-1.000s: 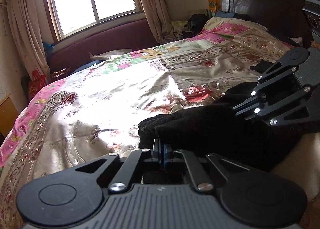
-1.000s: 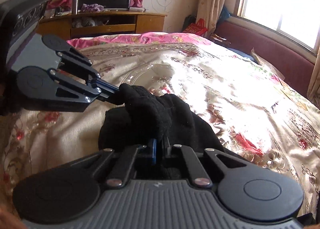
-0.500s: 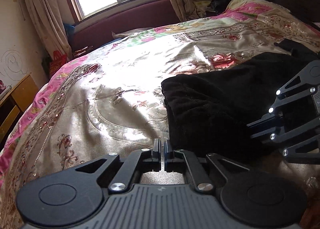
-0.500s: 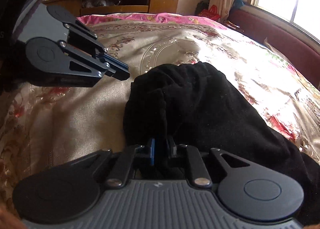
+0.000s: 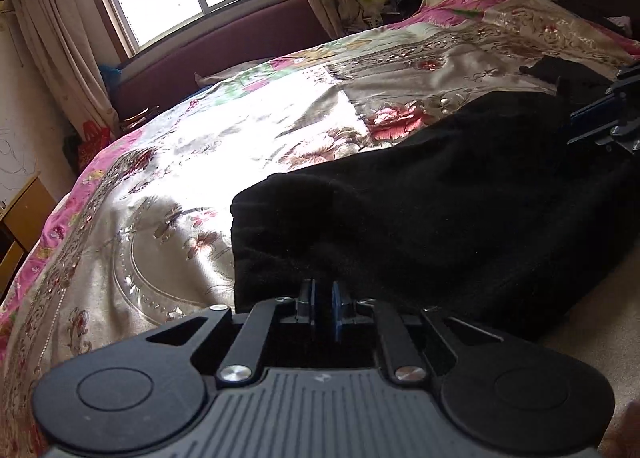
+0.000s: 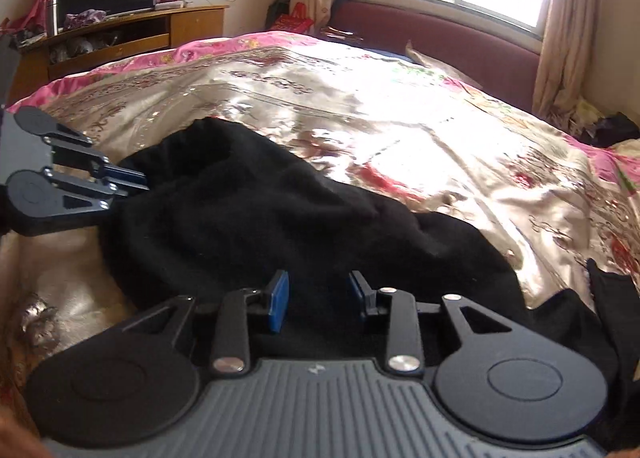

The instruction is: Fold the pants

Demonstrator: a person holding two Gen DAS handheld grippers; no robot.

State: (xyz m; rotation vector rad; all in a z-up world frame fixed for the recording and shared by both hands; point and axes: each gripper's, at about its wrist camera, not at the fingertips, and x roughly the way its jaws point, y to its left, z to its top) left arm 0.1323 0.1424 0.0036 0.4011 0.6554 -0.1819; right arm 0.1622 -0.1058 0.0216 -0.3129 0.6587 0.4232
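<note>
Now, pants (image 5: 440, 194): black heap on the bed (image 5: 240, 130).
Left gripper (image 5: 323, 304): jaws opening slightly at the pants' edge, nothing pinched.
Right gripper (image 6: 318, 296): jaws opening, released over the pants.

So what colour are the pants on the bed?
Black all over. The pants show best in the right wrist view, lying on the shiny flowered bedspread.
</note>
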